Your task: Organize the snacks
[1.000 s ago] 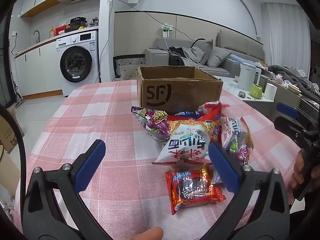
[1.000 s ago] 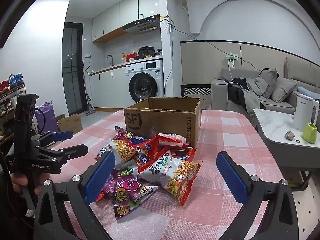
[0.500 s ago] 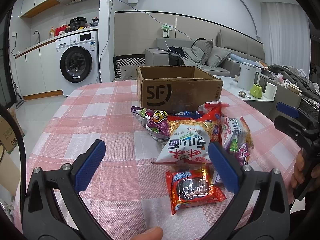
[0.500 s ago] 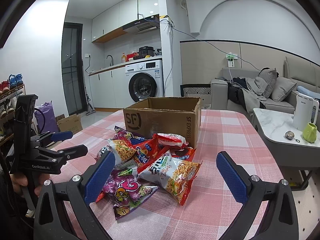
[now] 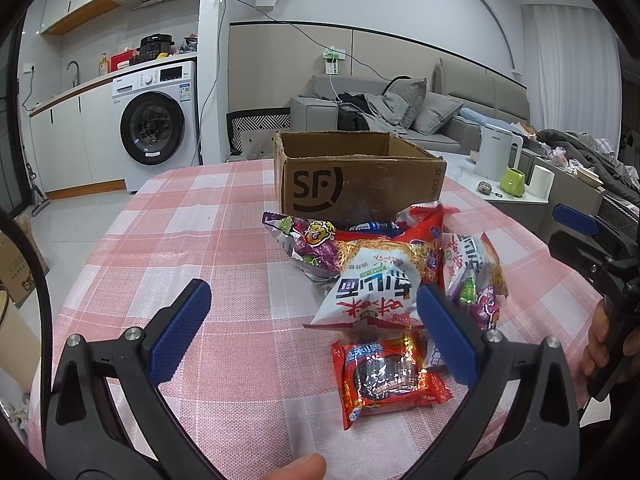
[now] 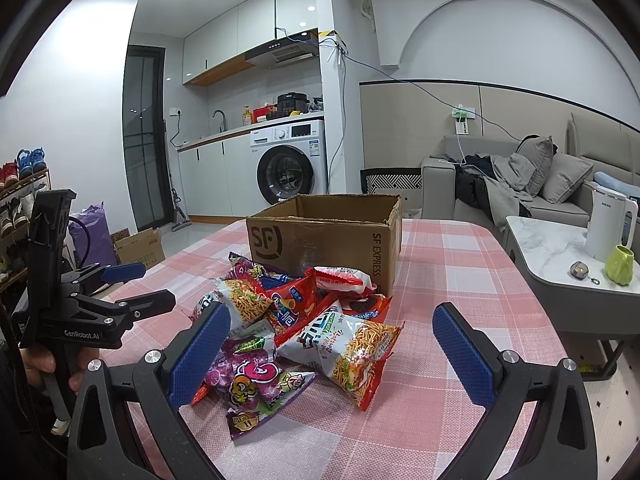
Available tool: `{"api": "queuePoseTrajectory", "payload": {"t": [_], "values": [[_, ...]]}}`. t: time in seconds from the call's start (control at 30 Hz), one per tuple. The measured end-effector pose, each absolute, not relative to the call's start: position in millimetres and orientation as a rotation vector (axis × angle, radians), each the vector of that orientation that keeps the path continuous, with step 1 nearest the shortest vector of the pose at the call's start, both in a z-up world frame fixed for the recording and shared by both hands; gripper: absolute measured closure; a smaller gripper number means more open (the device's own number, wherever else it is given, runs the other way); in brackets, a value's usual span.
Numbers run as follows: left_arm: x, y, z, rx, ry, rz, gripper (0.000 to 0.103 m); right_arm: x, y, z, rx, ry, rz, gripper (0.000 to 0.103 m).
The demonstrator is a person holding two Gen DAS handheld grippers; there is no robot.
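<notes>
A pile of snack packets lies on the pink checked tablecloth in front of an open brown cardboard box. A red cookie packet lies nearest in the left wrist view. My left gripper is open and empty, hovering just short of the pile. In the right wrist view the pile sits in front of the box, with a white and orange noodle packet in front. My right gripper is open and empty above the pile's near side.
The table has bare cloth to the left of the pile. A side table with a white kettle and a green cup stands at the right. A sofa and a washing machine are behind.
</notes>
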State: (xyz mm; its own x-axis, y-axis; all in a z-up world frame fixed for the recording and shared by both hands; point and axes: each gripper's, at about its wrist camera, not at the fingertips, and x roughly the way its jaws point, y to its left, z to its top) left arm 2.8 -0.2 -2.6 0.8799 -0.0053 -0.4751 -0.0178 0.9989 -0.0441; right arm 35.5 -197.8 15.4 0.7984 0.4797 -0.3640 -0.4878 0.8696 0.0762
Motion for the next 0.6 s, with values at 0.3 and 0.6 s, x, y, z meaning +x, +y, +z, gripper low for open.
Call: {"api": "queuePoseTrajectory", "payload": {"t": [0.3,0.6], "values": [[4.1,0.1,-3.1,-0.047,0.502,0.010,0.001,37.2,-198.9,14.0,-0.020,0.393,0.510,0.000],[4.9,0.6,-5.4,-0.046,0.508,0.012,0.001,39.0,-196.3,14.6,-0.027,0.400,0.505,0.000]]}}
